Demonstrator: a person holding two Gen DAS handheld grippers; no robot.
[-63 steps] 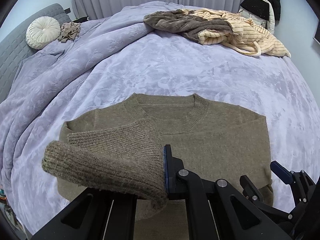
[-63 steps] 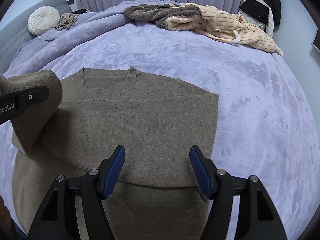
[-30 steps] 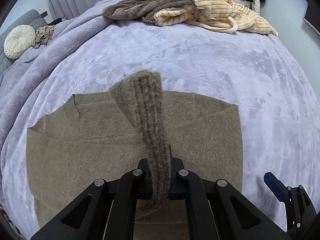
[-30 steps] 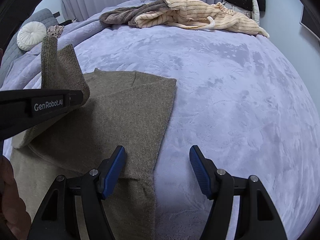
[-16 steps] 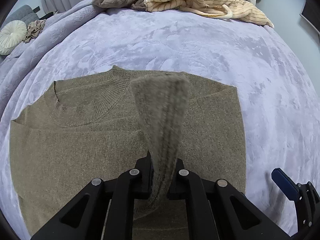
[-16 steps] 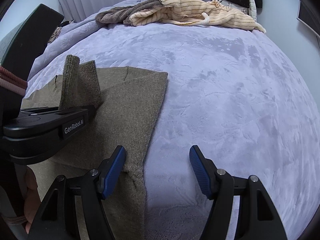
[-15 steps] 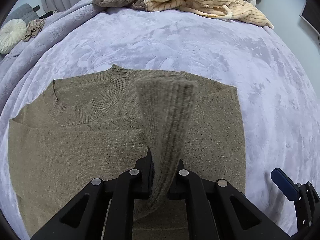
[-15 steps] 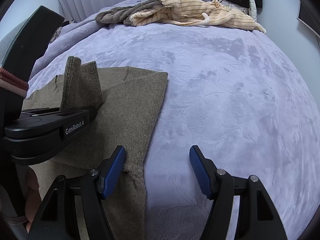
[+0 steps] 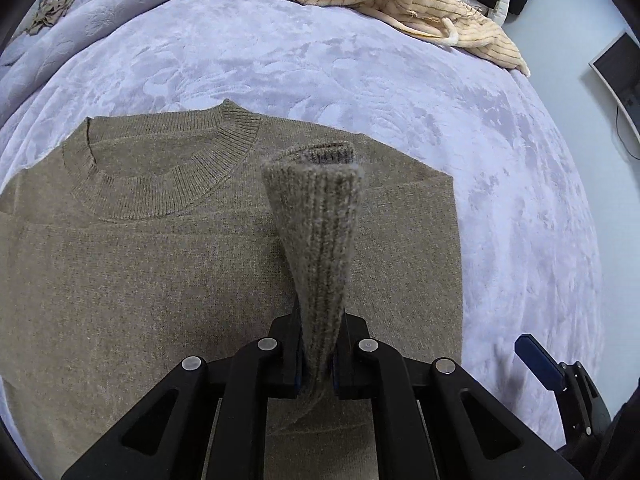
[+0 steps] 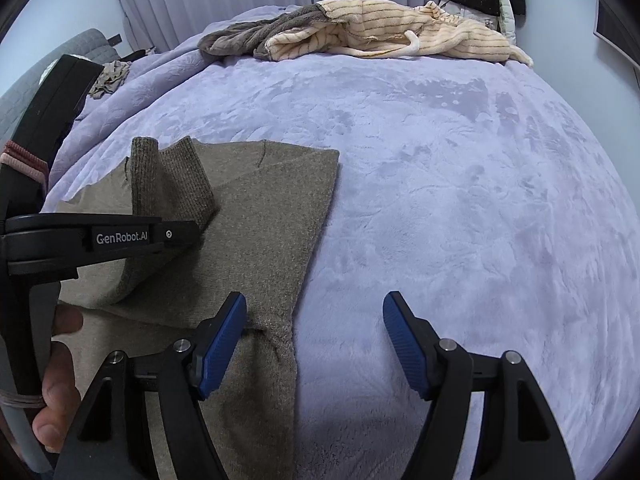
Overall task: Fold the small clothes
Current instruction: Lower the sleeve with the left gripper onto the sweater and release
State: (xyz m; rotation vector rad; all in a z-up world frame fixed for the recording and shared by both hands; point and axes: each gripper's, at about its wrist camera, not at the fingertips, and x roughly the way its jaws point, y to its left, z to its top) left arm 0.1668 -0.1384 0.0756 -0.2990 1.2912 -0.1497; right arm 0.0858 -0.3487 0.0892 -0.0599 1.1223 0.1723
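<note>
An olive-brown knit sweater (image 9: 160, 256) lies flat on the lavender bedspread (image 9: 360, 72), collar away from me. My left gripper (image 9: 317, 364) is shut on the ribbed cuff of its sleeve (image 9: 320, 216), which stands up over the sweater's chest. In the right wrist view the same sleeve (image 10: 172, 176) rises behind the left gripper's black body (image 10: 100, 240). My right gripper (image 10: 314, 340) hovers over the sweater's right edge (image 10: 296, 312), its jaws opening, with nothing pressed between the blue pads (image 10: 222, 340).
A heap of cream striped and grey-brown clothes (image 10: 360, 32) lies at the far side of the bed. A small crumpled garment (image 10: 110, 76) sits by the grey headboard at left. A hand (image 10: 52, 392) grips the left tool's handle. Bare bedspread stretches right of the sweater.
The left gripper carried the sleeve from the sweater's left side across over its chest and sank lower. The right gripper's jaws widened slightly and stayed over the right edge.
</note>
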